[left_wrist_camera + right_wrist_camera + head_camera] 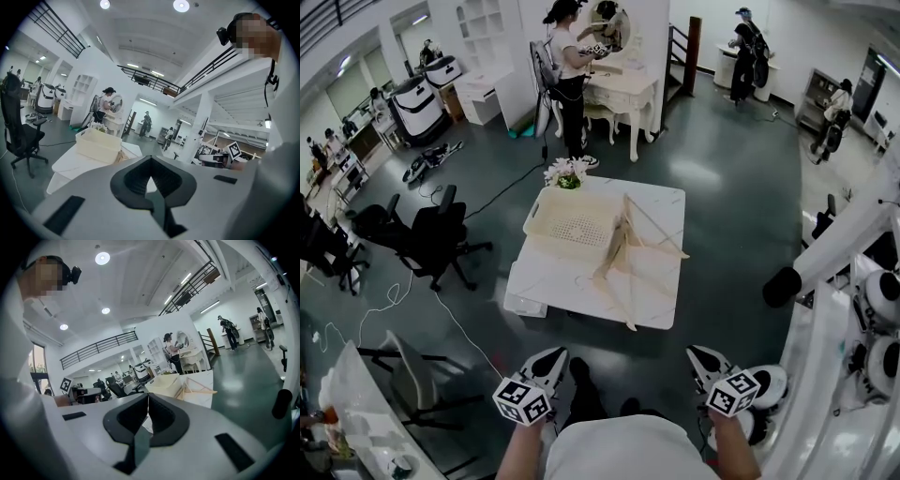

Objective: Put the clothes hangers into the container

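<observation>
Well, the person stands at the near side of the low white bench (546,281) with both arms held in front of the body, well short of the bench. The left hand-held gripper (546,360) has its jaws closed tip to tip with nothing between them, and its own view shows the dark pads meeting in a point. The right hand-held gripper (705,360) is the same, with its jaws pressed together and empty. Both point out toward the bench and only slightly downward. On the bench, the cream container (534,217) sits at the far left corner; it is open-topped with a perforated bottom, and nothing shows inside it. The wooden clothes hangers (617,255) lie in a loose heap just to the right of it, spreading from the container's right side down toward the near edge, with one arm jutting to the right. I cannot tell whether any hanger rests on the container's rim. A small bunch of white flowers (567,172) stands just beyond the container. A black office chair (441,239) is on the floor to the left of the bench. Far off, another person (570,66) stands at a white dressing table (623,94).
</observation>
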Demonstrator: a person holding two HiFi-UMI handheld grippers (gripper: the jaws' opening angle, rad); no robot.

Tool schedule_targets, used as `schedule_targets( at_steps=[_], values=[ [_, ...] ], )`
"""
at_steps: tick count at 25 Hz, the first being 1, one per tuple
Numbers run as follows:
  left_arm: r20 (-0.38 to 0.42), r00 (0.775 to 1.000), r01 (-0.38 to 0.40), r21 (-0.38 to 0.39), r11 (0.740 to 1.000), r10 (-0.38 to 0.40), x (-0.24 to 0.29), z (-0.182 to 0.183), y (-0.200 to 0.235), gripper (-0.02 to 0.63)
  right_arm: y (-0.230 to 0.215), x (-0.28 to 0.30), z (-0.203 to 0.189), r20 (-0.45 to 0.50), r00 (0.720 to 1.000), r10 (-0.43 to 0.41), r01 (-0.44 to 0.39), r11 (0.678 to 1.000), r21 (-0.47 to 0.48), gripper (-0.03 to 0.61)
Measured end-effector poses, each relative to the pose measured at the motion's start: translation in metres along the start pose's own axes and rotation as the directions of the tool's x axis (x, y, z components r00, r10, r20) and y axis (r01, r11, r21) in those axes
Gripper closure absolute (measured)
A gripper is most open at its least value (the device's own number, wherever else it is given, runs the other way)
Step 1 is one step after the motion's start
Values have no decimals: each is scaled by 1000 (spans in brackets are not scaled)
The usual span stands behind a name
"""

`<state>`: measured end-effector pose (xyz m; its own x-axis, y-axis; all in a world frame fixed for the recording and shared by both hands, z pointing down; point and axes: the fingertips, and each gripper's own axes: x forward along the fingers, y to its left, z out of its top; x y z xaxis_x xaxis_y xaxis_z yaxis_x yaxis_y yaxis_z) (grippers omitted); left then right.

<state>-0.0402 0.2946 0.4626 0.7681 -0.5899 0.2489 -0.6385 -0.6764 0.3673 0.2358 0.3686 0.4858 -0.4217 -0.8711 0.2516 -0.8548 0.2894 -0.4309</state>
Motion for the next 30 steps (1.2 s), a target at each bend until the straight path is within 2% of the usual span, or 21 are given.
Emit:
schedule_targets(
  at_steps=[5,22,30],
  values=[
    [-15,1000,27,11,1000,-27,16,13,24,606,-7,27,8,8,1000,-30,29,999,17,560],
    [-72,993,92,6,996,-91,86,52,130,606,-8,149,27,-20,999,-25,25,1000,-16,561],
    [-118,983,146,22,989,-142,111,72,180,606,-5,199,37,-37,995,-90,90,996,1,560]
  ],
)
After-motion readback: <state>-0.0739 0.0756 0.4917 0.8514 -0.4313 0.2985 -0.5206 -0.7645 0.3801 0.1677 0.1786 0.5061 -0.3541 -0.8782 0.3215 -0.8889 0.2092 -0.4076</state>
